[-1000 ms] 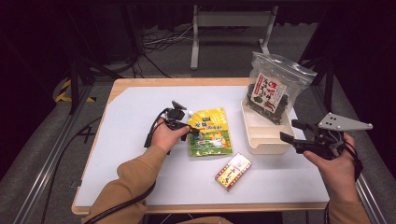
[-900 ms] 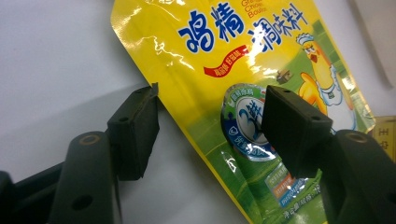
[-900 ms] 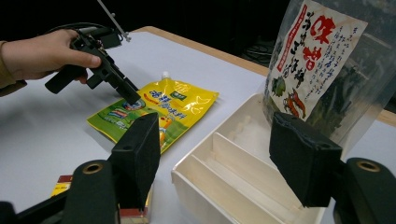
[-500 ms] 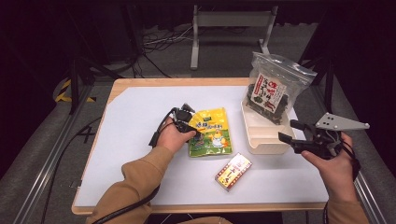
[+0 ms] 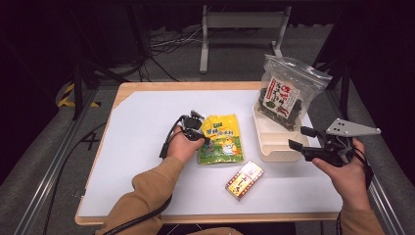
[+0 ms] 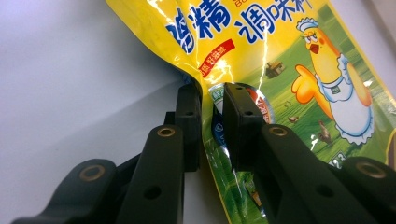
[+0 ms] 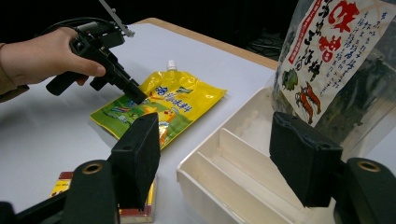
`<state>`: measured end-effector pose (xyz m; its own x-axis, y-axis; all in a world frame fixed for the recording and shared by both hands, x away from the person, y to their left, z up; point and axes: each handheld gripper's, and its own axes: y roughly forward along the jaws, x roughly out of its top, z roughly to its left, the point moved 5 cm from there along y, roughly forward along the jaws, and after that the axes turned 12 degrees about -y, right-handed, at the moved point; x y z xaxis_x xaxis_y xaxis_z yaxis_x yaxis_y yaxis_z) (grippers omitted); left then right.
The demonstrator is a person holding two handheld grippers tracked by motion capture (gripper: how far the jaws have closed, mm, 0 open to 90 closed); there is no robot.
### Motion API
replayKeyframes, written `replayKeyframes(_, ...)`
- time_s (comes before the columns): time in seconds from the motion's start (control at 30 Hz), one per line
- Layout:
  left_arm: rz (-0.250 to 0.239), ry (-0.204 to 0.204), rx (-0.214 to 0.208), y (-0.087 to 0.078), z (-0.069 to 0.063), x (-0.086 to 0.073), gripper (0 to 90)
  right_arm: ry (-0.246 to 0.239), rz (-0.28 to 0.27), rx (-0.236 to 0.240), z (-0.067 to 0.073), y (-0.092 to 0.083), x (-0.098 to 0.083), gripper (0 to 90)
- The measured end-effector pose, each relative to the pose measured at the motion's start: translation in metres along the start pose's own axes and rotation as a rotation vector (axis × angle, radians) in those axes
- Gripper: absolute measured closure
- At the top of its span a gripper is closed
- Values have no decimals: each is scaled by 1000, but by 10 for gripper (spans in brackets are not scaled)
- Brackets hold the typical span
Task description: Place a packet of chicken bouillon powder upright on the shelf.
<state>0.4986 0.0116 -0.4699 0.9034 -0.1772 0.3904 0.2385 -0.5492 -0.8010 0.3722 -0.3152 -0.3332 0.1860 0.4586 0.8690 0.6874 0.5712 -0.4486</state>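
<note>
Item: yellow pouch (image 5: 221, 139), flat, glossy, spouted, printed with a cartoon chicken. It lies on the white table (image 5: 147, 117) near the middle, just left of the cream tray (image 5: 274, 147).

Left gripper (image 5: 198, 134): set at the pouch's left edge. In the left gripper view its jaws have just been closing and now stand narrow, with the pouch's edge (image 6: 210, 107) pinched between the pads and the foil lifted and creased there. Judged a grip taken, though thin and near the border of the pack.

Right gripper (image 5: 307, 142): held level at the tray's right side, jaws wide, nothing between them. In the right gripper view the tray's dividers (image 7: 233, 154) lie straight ahead.

Other stock: clear bag of dried seaweed (image 5: 286, 93) with a red and white label, standing tilted in the far end of the tray; small red and yellow box (image 5: 244, 179) flat on the table, in front of the pouch and apart from it.

Step in hand: judged to be the pick-up of the pouch, with the grip made and the lift not yet begun.

Next move calls for: a slow raise so that the slick foil does not slide from the pads; the pouch will likely hang and swing from its one held edge. If the tray is the goal, the free near compartments look the likely place, clear of the seaweed bag. The right gripper is placed to steady the tray or the pouch.
</note>
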Motion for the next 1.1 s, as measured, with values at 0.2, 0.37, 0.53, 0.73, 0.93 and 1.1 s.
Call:
replayKeyframes(0.2, -12, 9, -25, 0, 1, 0, 811, 2, -1, -2, -1, -1, -1, 337)
replayKeyframes(0.37, -28, 20, -43, -2, 2, 0, 823, 6, -2, -1, -2, -1, -2, 337)
replayKeyframes(0.53, -73, 62, -49, -11, -2, 2, 835, 9, 3, 1, -2, 1, -3, 337)
replayKeyframes(0.73, -96, 76, -83, -31, -6, 6, 847, 7, 11, 2, -2, 3, -5, 337)
replayKeyframes(0.93, -148, 123, -115, -52, -15, 8, 858, 9, 16, 3, -1, 4, -5, 338)
replayKeyframes(1.1, -186, 179, -202, -70, -28, 6, 861, 6, 13, 1, -1, 5, -5, 357)
